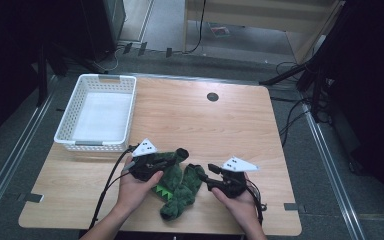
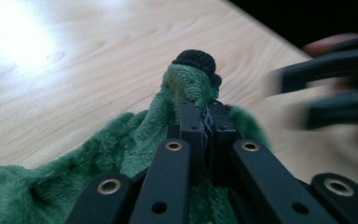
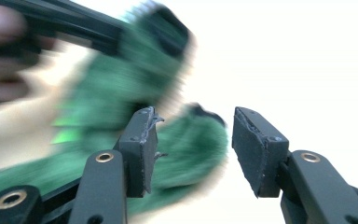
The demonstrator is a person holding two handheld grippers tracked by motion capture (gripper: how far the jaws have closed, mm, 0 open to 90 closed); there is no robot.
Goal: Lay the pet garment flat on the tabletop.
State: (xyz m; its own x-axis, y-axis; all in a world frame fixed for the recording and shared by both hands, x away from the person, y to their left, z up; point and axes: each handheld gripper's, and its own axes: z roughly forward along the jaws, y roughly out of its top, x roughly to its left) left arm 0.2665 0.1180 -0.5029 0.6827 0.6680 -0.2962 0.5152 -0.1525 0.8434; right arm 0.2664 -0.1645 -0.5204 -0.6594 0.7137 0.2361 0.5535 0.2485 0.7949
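Gripper pair first: your left gripper (image 1: 172, 161) is clamped on the green plush toy (image 1: 177, 187) at one black-tipped limb (image 2: 196, 59), while your right gripper (image 1: 211, 177) stands parted just beside another limb, nothing pinched. On the counter (image 1: 215, 125), the white basket (image 1: 100, 112) sits far left; the furry toy sprawls between your hands.

We see a wooden counter (image 1: 220, 125) carrying a white basket (image 1: 75, 135) at its left and a green plush toy (image 1: 177, 187) near us.
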